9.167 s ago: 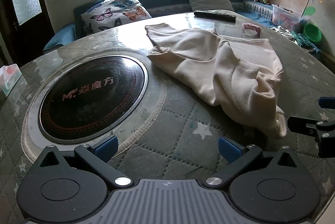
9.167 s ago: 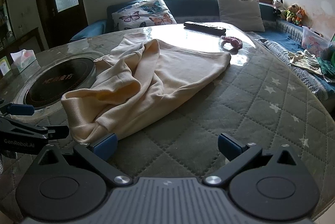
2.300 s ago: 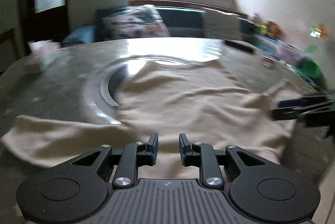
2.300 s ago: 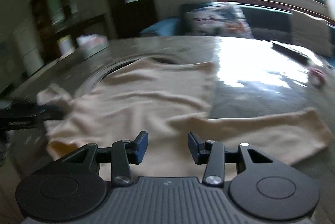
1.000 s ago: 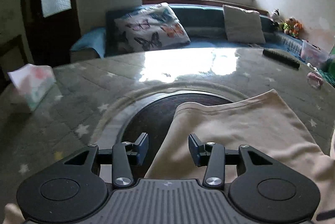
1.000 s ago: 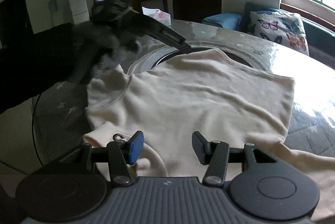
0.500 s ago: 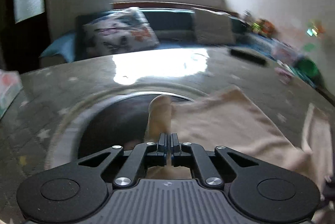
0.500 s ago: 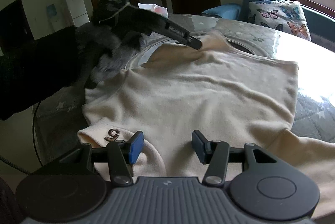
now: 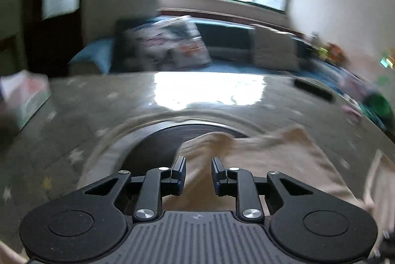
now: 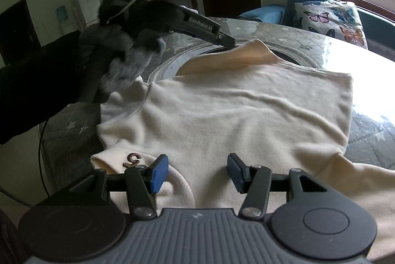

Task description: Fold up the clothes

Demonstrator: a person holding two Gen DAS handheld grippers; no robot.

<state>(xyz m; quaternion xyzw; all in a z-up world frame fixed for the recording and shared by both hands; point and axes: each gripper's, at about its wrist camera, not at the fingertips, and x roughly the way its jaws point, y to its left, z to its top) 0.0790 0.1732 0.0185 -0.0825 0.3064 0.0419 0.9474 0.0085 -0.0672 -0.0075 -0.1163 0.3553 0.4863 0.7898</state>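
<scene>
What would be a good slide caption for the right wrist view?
Right tongs open over a cream garment spread on the quilted table; left tongs at its far corner.

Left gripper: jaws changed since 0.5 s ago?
Yes. The left gripper was shut on the cream shirt over the dark round inset; its jaws now stand apart, the cloth loose between them.

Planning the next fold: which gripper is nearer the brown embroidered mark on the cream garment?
Right. The right gripper hovers open just behind the brown mark, which sits beside its left finger. The left gripper is across the cream garment, at its raised far corner.
</scene>
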